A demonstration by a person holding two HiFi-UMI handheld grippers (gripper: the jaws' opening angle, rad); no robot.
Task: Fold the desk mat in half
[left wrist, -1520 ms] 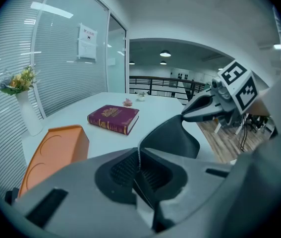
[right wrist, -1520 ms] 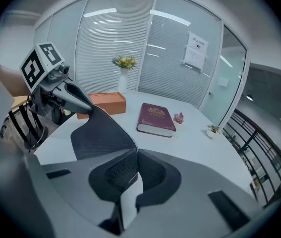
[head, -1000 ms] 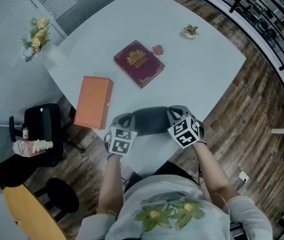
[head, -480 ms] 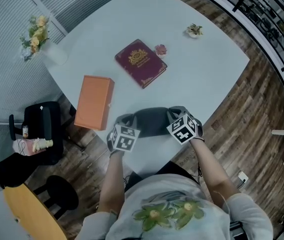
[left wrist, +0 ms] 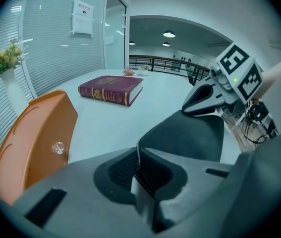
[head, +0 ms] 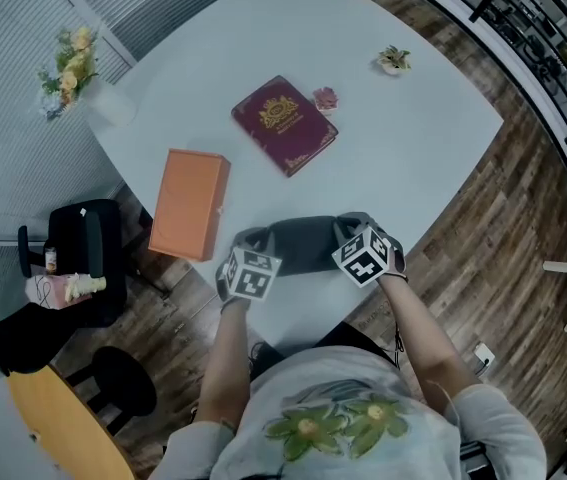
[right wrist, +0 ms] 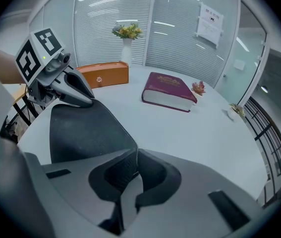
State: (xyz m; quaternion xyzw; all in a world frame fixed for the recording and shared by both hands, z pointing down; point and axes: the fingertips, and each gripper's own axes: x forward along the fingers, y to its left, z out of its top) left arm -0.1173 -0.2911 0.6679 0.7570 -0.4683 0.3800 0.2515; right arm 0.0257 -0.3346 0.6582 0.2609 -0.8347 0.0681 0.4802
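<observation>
Along the near edge of the worktop (head: 413,138), the desk mat (head: 303,245) stretches sideways between left gripper (head: 250,240) and right gripper (head: 351,226), each clamped on one end.

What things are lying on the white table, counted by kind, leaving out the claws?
desk mat: 1
book: 1
orange box: 1
vase of flowers: 1
small ornaments: 2, a pink ornament and a pale ornament
Total: 6
</observation>
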